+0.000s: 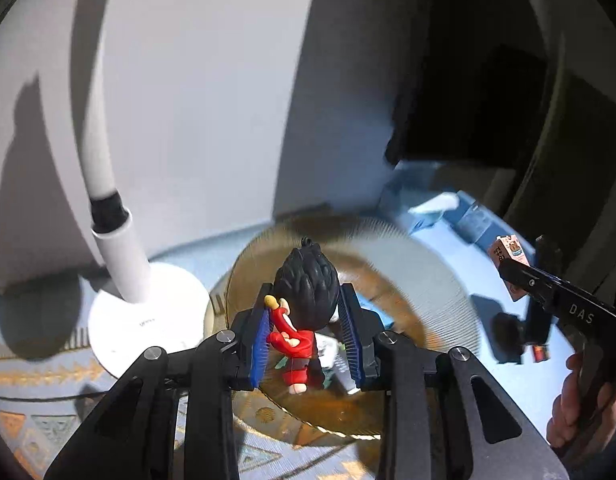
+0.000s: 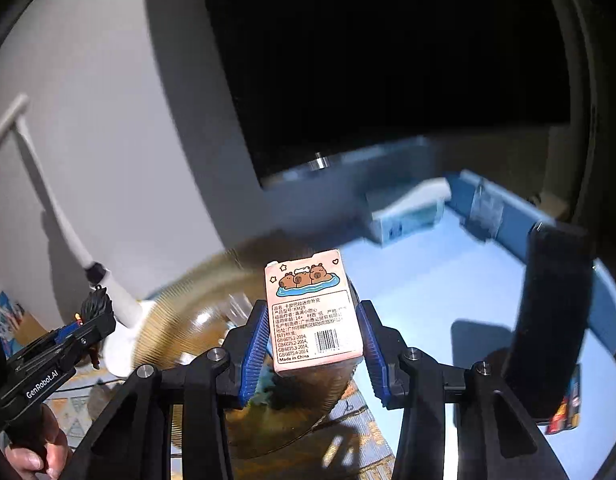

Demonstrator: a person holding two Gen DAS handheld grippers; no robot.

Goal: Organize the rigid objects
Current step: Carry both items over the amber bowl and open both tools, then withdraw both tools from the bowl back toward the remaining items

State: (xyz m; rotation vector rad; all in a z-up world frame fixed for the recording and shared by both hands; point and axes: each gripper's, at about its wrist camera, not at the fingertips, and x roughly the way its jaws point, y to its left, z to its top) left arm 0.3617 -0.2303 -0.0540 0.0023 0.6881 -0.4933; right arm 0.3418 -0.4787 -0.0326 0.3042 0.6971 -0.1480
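My left gripper [image 1: 306,336] clamps figurine [image 1: 302,312], head toward 12; right gripper [image 2: 312,340] clamps upright card box [image 2: 312,308].

The small pink cardboard box with cartoon capybaras [image 2: 314,312], seen from the right wrist camera, carries the most print: several lines of Chinese characters too fine to read surely, the code "KM29", "14+", four lines reading "GB 6675.1-2014" through "GB 6675.4-2014", "Made in China" at its lower left corner, and a barcode at its lower right whose digits are too small to tell. The black left gripper [image 2: 82,326] bears white lettering "GenRobot.AI" along its body. In the left wrist view the black right gripper [image 1: 518,272] shows pale letters "DAS" on its side. A faint mark on the white round lamp base [image 1: 148,320] cannot be read.
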